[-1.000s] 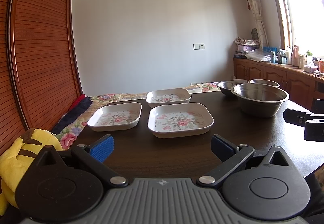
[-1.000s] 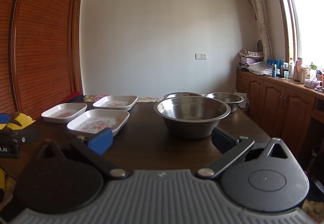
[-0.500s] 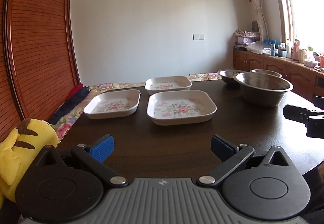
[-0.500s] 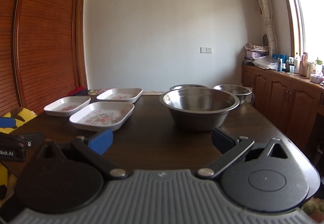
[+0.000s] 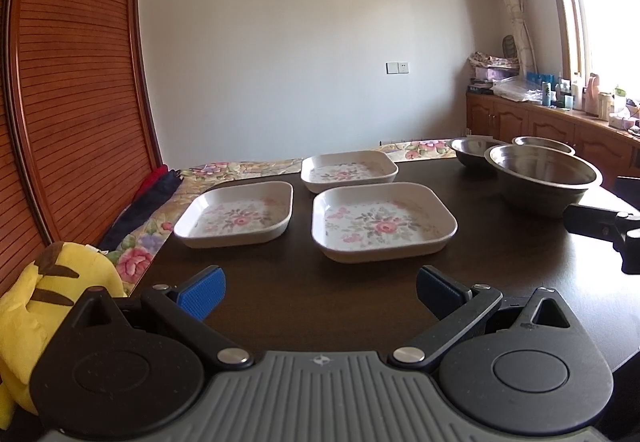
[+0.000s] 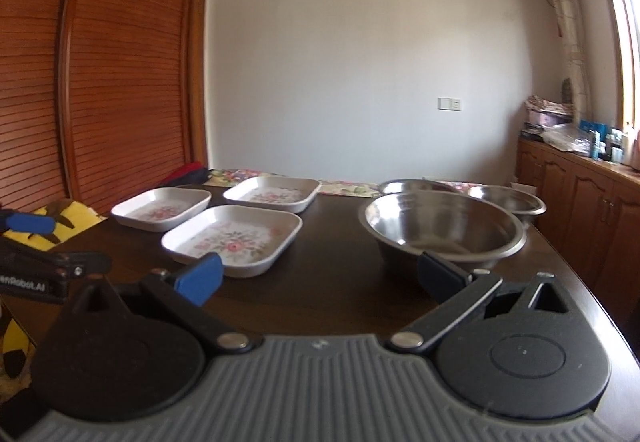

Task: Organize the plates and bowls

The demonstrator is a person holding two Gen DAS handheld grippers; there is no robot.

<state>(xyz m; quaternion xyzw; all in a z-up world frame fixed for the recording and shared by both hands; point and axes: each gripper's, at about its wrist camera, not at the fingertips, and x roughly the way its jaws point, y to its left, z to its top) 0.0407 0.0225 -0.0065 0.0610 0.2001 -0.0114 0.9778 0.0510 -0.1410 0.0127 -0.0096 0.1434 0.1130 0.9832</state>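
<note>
Plates (image 5: 383,223): three, flat on the table (image 5: 304,294), side by side, none stacked.
Bowls (image 6: 444,228): three, near each other at the right; maybe touching, hard to tell.
Left gripper (image 5: 318,288): jaws wide apart, held nothing, low before the plates.
Right gripper (image 6: 320,276): jaws wide apart, held nothing, faced the big bowl.
Done: nothing stacked yet.
Left: all of it.

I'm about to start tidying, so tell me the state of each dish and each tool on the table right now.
Near floral plate: empty, flat, unstacked.
Left floral plate: empty, flat, apart.
Far floral plate: empty, flat.
Large steel bowl: upright, empty.
Two rear steel bowls: upright, unstacked.
Left tool: open, holding nothing.
Right tool: open, holding nothing.
</note>
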